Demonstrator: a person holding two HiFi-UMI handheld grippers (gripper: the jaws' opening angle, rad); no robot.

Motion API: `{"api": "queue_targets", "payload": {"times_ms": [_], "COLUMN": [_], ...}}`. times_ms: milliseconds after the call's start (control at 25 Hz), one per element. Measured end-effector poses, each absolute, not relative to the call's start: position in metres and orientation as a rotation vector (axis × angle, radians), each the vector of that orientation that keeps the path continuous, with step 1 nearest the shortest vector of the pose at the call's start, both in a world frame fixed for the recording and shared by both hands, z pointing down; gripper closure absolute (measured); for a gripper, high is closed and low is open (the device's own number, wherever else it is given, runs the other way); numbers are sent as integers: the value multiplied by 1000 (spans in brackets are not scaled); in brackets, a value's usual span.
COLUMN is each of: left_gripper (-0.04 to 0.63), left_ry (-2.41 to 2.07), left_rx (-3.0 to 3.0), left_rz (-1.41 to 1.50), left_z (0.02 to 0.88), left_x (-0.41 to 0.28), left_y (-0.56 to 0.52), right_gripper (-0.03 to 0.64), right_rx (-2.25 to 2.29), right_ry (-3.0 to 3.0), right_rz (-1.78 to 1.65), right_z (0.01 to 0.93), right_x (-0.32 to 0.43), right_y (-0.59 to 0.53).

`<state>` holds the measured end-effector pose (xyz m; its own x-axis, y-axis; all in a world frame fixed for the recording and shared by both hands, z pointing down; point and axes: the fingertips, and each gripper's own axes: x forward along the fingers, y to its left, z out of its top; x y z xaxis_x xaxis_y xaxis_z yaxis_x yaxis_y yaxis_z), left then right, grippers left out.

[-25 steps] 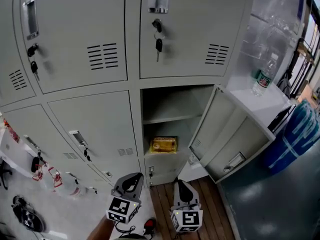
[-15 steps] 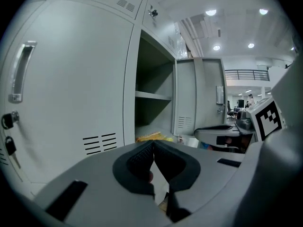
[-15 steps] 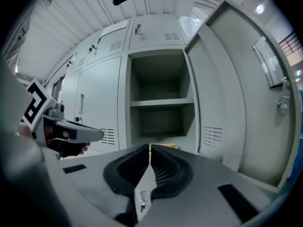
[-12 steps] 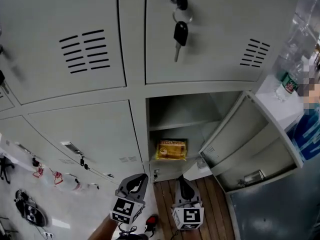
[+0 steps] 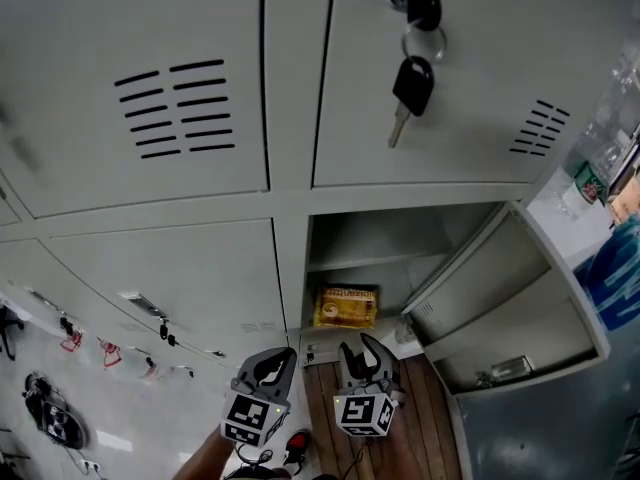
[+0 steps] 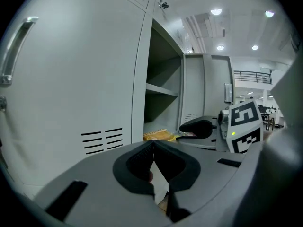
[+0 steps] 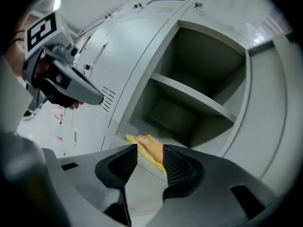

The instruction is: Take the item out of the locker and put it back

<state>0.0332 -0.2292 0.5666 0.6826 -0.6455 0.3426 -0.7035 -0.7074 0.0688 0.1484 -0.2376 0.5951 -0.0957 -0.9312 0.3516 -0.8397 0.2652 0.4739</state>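
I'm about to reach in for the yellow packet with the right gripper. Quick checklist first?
1. Door open: ok.
2. Packet inside, nothing in front: ok.
3. Right gripper jaws apart, just been opening, nothing between them: ok.
4. Packet lined up beyond its jaws: ok.
5. Left gripper jaws together, beside the opening, out of the way: ok.
6. Right jaws wide enough for the packet: cannot tell.

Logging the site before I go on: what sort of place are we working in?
Probably a locker area in a large indoor hall: a bank of grey metal lockers, a key hanging in one door's lock, and ceiling lights beyond.
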Motion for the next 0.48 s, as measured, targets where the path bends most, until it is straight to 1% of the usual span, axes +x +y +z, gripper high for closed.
{"api": "queue_targets", "payload": {"times_ms": [200,360,480], "left_gripper": [572,572,572], "left_ry": [-1101,-1115,-1120], "left_rx": [2688,2676,2666], "left_rz": [436,442,445], "left_z": [568,570,572], "left_x": [30,25,23], "left_y": [-230,-231,-230], "right_gripper": [380,340,322], "right_rx": [1413,1299,1263], "right_ry": [-1832,-1784,-1763], "right_rz": [-321,-338,-327], "right_z": [615,636,646], "right_x": [147,144,146], "right_y": [-260,-273,-280]}}
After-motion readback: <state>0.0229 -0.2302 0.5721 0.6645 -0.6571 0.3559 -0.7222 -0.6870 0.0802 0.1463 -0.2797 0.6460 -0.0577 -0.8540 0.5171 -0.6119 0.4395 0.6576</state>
